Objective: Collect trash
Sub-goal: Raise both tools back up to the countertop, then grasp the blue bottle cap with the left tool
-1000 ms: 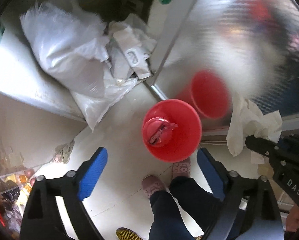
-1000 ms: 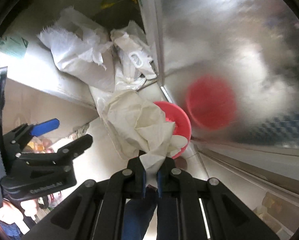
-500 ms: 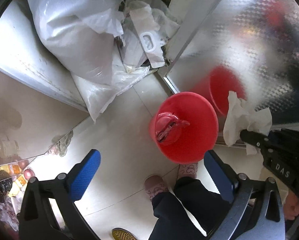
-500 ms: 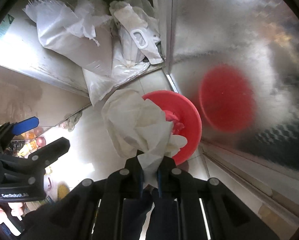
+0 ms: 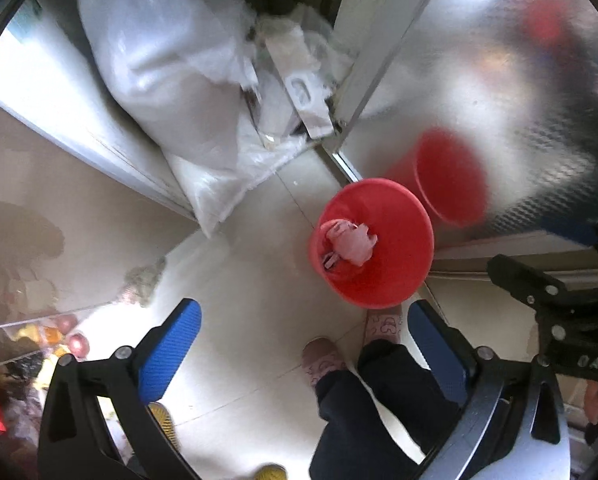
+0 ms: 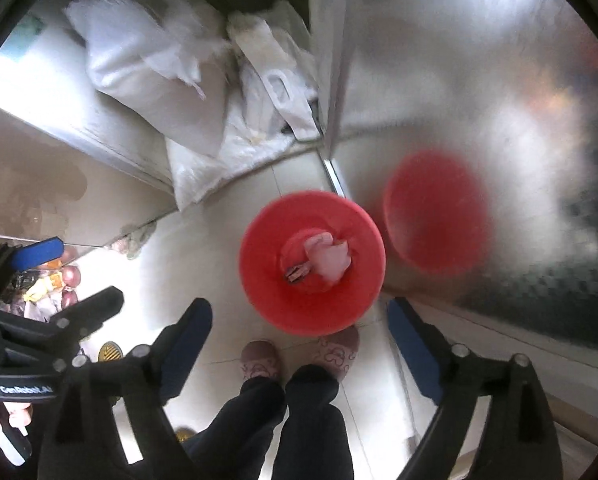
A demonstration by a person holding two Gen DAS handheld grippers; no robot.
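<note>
A red trash bin [image 5: 379, 240] stands on the pale tiled floor beside a metal panel; it also shows in the right wrist view [image 6: 311, 268]. A crumpled white tissue [image 5: 353, 242] lies inside it on other trash, and shows in the right wrist view too [image 6: 327, 258]. My left gripper [image 5: 303, 344] is open and empty, high above the floor. My right gripper [image 6: 299, 332] is open and empty, above the bin. The right gripper's body shows at the right edge of the left wrist view [image 5: 555, 304].
White plastic sacks [image 5: 171, 72] are piled in the corner behind the bin. The shiny metal panel [image 5: 499, 80] mirrors the bin as a red blur. The person's feet in pink slippers [image 6: 299, 354] stand just in front of the bin. A counter edge with fruit [image 5: 59, 332] is at the left.
My right gripper opened and let go of the white tissue, which dropped into the red bin. Both grippers shifted slightly above the bin.
</note>
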